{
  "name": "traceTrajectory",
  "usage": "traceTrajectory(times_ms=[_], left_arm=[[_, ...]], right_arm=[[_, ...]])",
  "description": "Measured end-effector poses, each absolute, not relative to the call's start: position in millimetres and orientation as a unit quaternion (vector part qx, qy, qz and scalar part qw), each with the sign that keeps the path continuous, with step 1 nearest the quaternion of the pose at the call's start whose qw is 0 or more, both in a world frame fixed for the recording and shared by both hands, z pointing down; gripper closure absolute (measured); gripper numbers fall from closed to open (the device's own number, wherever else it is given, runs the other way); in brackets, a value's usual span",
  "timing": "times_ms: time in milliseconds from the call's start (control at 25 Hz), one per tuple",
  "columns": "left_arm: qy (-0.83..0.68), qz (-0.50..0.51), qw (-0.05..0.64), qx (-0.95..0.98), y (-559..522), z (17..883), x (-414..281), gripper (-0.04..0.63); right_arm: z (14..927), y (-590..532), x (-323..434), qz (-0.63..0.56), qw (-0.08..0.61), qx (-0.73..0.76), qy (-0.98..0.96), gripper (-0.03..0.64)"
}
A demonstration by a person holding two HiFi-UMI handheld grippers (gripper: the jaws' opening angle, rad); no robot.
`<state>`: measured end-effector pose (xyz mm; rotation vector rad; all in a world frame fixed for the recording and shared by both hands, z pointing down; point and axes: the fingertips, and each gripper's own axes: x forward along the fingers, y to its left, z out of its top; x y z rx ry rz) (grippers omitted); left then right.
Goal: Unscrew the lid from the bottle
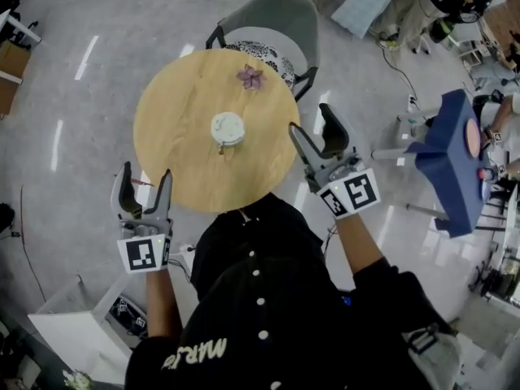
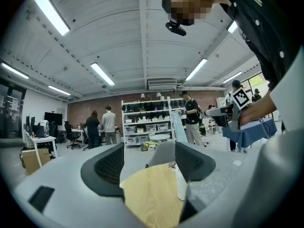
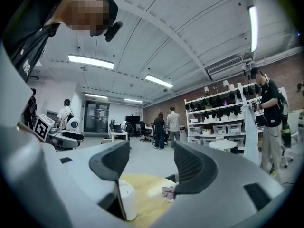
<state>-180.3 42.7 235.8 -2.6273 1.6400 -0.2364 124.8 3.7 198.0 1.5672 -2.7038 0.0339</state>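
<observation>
The bottle stands upright at the middle of the round wooden table, white lid on top, nothing touching it. The unscrewing hasn't begun. A small purple flower lies at the table's twelve o'clock, clear of the bottle, and a grey chair sits just beyond that edge.

The left gripper hangs off the rim at about seven o'clock, its jaws spread wide with only bare tabletop between them. The right gripper is at the three o'clock edge, its jaws moderately apart and likewise empty. In the right gripper view the bottle shows low, just past the left-hand jaw, not between the two.

Why this layout? The grippers are coming at the bottle from opposite sides. I'd judge one is meant to clamp the body and steady it while the other takes the lid and twists. Both sit nearly level, which suits a side-on grab at an upright bottle. The centre spot keeps it within reach of either.
</observation>
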Motion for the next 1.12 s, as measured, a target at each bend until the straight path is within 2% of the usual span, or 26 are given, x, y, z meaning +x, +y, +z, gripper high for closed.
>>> traceTrajectory(times_ms=[200,400,680,920,1120], left_arm=[[0.513,-0.088,-0.011,-0.854,13.8,279.0,-173.8,0.272],[0.467,-0.16,-0.022,-0.869,-2.9,334.9,-156.8,0.272],[0.424,-0.175,-0.059,-0.887,-27.6,390.1,-133.3,0.272],[0.375,-0.175,-0.067,-0.908,-40.1,447.4,-104.7,0.272],[0.328,-0.179,-0.043,-0.926,-47.4,484.7,-82.8,0.267]], right_arm=[[231.9,-13.1,112.4,0.031,0.032,0.48,-0.876,0.327],[260.1,-31.6,96.9,0.041,0.053,0.45,-0.89,0.324],[292.4,-57.4,79.1,0.049,0.077,0.404,-0.91,0.319],[334.8,-66.7,68.8,0.064,0.096,0.35,-0.93,0.318],[353.5,-65.8,50.5,0.076,0.113,0.301,-0.944,0.318]])
